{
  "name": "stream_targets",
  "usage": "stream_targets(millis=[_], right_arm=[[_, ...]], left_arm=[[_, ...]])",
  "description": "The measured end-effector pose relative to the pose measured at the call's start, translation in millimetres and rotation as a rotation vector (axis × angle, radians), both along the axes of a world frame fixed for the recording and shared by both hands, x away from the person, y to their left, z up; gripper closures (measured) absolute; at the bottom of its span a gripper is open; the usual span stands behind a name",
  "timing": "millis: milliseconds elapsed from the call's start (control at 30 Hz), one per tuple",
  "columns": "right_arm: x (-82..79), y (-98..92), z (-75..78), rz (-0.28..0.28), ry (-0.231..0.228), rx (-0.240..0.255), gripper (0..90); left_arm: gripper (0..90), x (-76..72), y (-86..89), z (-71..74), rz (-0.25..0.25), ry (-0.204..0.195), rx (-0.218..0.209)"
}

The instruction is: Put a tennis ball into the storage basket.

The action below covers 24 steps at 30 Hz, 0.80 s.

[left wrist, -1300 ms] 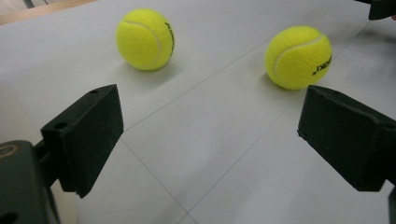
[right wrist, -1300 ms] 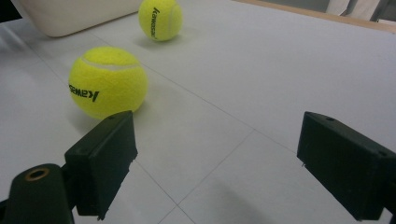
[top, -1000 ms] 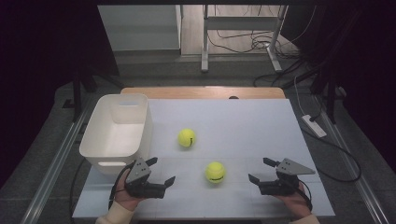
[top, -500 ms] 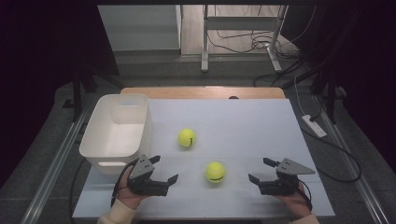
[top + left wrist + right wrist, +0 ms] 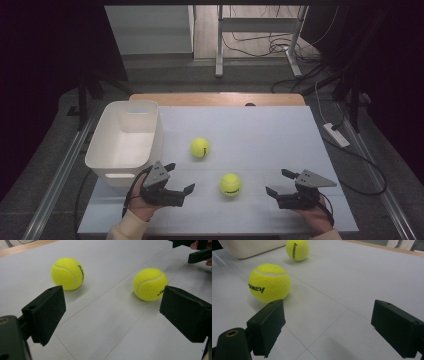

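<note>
A: Where's the near ball (image 5: pixel 230 184)?
B: On the tabletop (image 5: pixel 260 135), between both grippers, touching neither.
A: The jaws?
B: Left gripper (image 5: pixel 178 182) and right gripper (image 5: pixel 278 183) both spread wide, holding nothing.

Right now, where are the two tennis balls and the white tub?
near tennis ball (image 5: pixel 230 184): high view, top of its yellow felt.
far tennis ball (image 5: pixel 200 147): high view, middle of the ball.
white tub (image 5: pixel 148 145): high view, its right wall.

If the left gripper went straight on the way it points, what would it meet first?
Probably the nearer tennis ball, just inside the right one of the open left gripper's fingers; otherwise it slides past over bare table.
</note>
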State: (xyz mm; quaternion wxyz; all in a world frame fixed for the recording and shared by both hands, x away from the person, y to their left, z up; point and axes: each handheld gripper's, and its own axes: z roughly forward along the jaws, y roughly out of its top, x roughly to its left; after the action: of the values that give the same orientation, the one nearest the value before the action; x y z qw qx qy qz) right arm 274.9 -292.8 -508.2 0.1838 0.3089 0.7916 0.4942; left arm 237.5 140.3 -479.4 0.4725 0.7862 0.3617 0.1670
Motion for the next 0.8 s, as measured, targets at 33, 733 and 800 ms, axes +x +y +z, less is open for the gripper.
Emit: stream_targets(millis=[33,733,800], right_arm=[[0.1,0.1,-0.1,0.001,0.000,-0.001,12.0],[0.2,0.1,0.1,0.003,-0.004,-0.001,12.0],[0.3,0.2,-0.1,0.003,-0.004,-0.002,12.0]], left_arm=[[7.5,0.3,-0.5,0.4,0.000,0.000,0.001],[7.5,14.7,-14.5,8.6,-0.004,0.021,0.005],[7.5,16.5,-15.7,9.5,-0.008,0.019,0.000]])
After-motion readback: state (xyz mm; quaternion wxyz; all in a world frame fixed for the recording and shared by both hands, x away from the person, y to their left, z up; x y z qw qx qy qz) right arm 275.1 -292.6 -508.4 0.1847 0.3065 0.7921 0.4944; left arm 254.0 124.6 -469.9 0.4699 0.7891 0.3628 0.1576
